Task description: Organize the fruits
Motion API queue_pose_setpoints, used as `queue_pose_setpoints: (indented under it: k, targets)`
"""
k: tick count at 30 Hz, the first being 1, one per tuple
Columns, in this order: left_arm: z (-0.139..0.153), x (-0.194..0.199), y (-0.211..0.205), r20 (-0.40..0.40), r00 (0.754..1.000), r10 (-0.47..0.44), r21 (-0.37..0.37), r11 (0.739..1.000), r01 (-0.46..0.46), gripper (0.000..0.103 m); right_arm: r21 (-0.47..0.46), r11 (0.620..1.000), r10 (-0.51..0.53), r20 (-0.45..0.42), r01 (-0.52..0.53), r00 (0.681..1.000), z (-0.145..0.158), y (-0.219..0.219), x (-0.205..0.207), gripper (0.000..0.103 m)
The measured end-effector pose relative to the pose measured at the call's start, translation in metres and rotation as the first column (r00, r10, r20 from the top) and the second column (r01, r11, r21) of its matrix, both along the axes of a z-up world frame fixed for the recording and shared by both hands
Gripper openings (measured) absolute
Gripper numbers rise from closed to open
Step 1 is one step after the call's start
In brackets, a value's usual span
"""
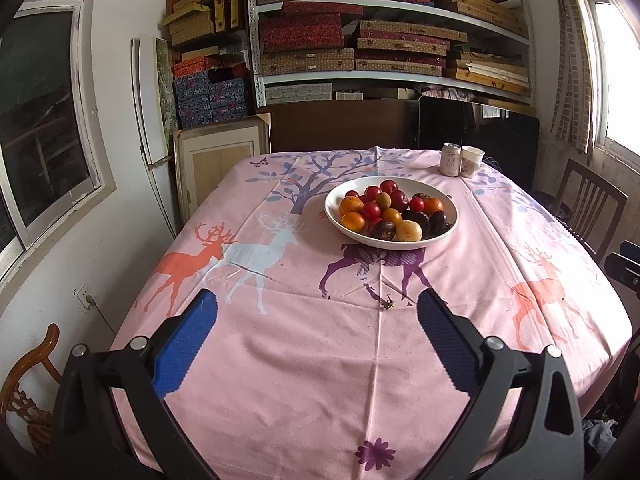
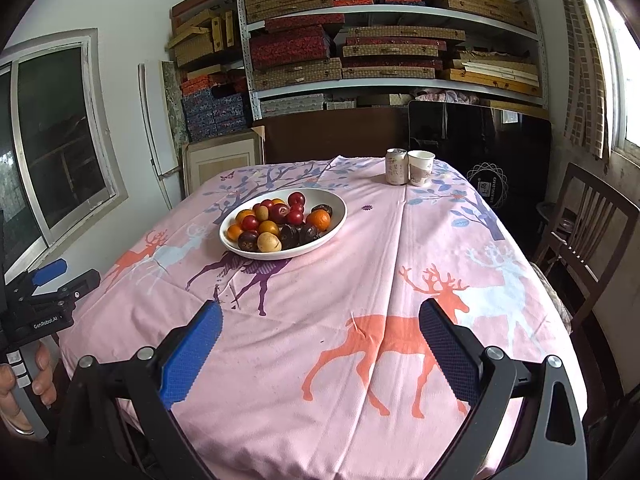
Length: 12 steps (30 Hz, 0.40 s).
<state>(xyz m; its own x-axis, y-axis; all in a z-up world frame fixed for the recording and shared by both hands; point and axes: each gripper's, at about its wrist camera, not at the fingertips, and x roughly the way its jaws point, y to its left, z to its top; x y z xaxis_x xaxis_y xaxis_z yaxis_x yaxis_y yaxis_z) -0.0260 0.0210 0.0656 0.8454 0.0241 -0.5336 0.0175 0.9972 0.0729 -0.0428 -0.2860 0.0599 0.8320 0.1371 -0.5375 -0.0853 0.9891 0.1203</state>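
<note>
A white bowl (image 1: 446, 198) stands near the middle of a pink deer-print tablecloth (image 1: 320, 360). It holds several mixed fruits: red plums (image 1: 372, 211), oranges (image 1: 353, 221), dark passion fruits (image 1: 383, 229) and a yellow fruit (image 1: 409, 231). The bowl also shows in the right wrist view (image 2: 336, 204), up and left of centre. My left gripper (image 1: 316, 304) is open and empty, well short of the bowl. My right gripper (image 2: 320, 312) is open and empty over the cloth, with the bowl ahead to its left. The left gripper's body (image 2: 48, 300) shows at the left edge.
A drink can (image 2: 396, 166) and a paper cup (image 2: 421, 168) stand at the table's far edge. Wooden chairs sit at the right (image 2: 588, 236) and near left (image 1: 28, 380). Shelves of boxes (image 2: 392, 40) and a window (image 1: 44, 120) line the walls.
</note>
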Motion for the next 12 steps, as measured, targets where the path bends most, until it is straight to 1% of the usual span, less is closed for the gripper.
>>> queue_pose_setpoints:
  k: [7,12]
  targets:
    - [-0.0031,0.0050,0.0028,-0.032,0.999,-0.006,-0.018,1.000,0.005,0.098,0.001,1.000,0.001,0.000,-0.001,1.000,0.0002,-0.0001,0.0004,0.099]
    - [-0.0053,0.0063,0.0046,-0.031,0.999,0.006,-0.015,1.000,-0.007,0.098,0.003,1.000,-0.001,-0.004,0.001,1.000,-0.0015,-0.0012,0.0002,0.099]
